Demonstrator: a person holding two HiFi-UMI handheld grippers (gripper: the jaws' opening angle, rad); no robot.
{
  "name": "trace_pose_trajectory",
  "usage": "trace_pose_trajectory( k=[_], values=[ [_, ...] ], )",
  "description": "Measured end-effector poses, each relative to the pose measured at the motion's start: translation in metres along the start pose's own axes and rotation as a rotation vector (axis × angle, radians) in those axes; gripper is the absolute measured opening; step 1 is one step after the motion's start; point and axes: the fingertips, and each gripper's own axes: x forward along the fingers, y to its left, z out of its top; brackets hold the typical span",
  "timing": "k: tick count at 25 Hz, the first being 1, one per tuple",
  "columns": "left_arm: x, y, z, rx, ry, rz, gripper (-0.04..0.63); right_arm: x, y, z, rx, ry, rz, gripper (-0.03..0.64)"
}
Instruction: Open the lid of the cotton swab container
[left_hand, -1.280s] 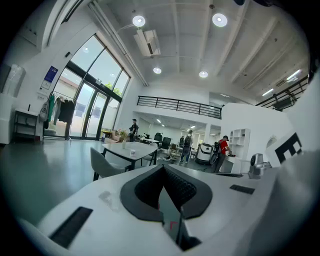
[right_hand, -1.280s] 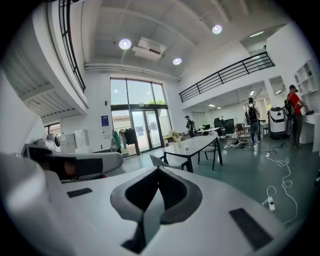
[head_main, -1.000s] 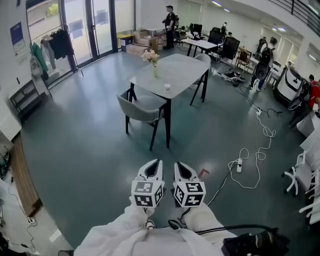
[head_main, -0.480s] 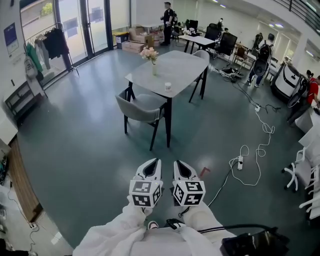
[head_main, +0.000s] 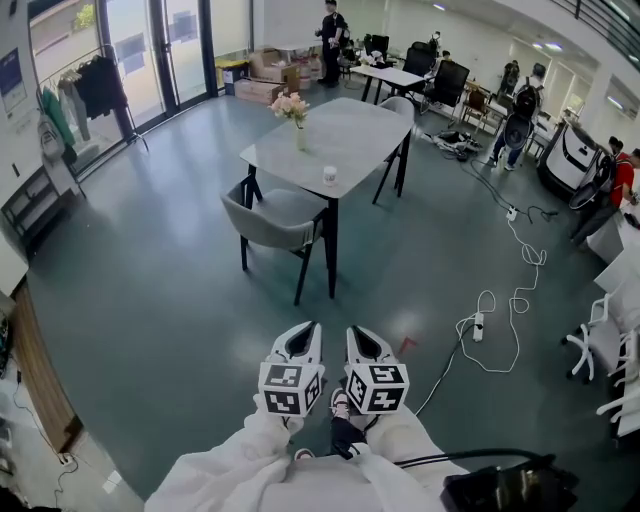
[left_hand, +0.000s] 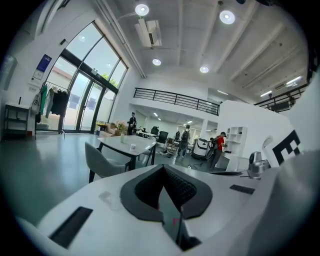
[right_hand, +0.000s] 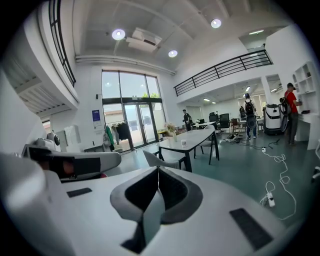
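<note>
Ahead on the floor (head_main: 170, 290) stands the counter (head_main: 355, 135); a chair (head_main: 270, 215) sits at its near left; on it, a small container (head_main: 329, 176) lies nearer than the flower vase (head_main: 297, 125); a power strip (head_main: 478, 327) lies right; the left claw (head_main: 312, 328) and right claw (head_main: 352, 331) sit side by side, well apart from the counter.

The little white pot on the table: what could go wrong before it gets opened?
The cotton swab container sits near the edge of the table, so a clumsy push might knock it off. The flower vase stands nearby and could tip if bumped. The left gripper and right gripper are both shut and would need opening before grasping.
</note>
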Motion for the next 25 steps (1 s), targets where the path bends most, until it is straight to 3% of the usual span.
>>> trace_pose_trajectory(
  k=[25],
  values=[
    [0.229, 0.016, 0.069, 0.009, 0.005, 0.071, 0.006, 0.161, -0.158, 0.088, 0.005, 0.049, 0.055, 0.061]
  ],
)
